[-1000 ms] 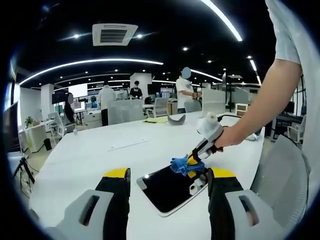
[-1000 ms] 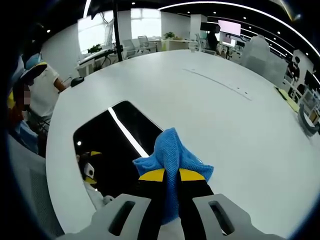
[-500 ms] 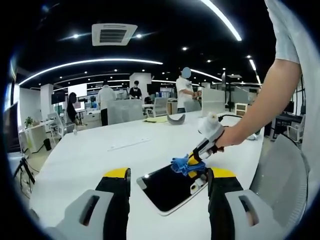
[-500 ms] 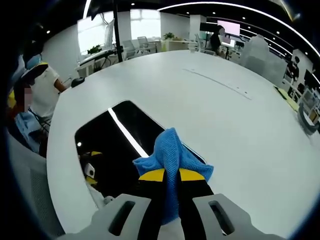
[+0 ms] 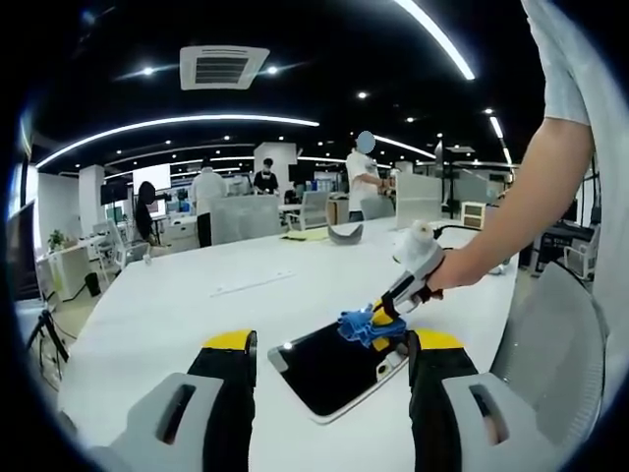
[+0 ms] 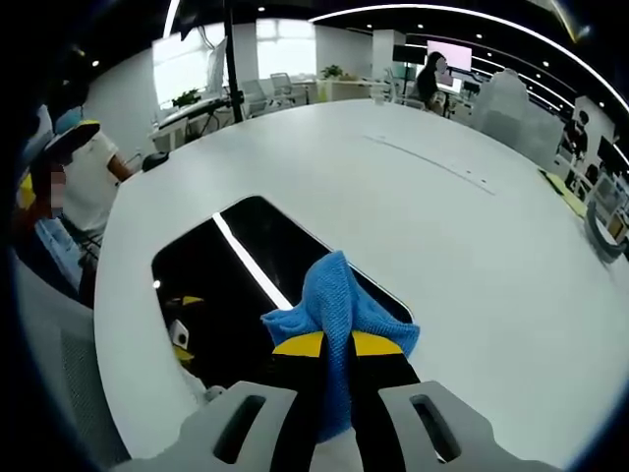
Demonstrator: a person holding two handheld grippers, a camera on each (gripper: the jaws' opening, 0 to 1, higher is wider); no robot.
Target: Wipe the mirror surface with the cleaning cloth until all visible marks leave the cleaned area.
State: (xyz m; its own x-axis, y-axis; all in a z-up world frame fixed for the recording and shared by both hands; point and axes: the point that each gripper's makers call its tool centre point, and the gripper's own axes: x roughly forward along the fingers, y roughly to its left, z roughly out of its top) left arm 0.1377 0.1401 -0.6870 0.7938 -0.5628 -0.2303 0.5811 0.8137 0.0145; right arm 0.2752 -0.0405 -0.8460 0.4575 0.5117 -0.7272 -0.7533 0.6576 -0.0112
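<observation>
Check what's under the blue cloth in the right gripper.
The blue cloth, clamped in the right gripper, sits over the near edge of the mirror on the white table. The mirror's dark face shows around it; any marks beneath the cloth are hidden.

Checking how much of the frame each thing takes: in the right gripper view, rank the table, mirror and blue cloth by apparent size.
1. Table, largest by far.
2. Mirror.
3. Blue cloth, smallest, though being nearest the camera enlarges it.

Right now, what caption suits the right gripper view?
Right gripper pinches a blue cloth over a dark mirror on the white table.
</observation>
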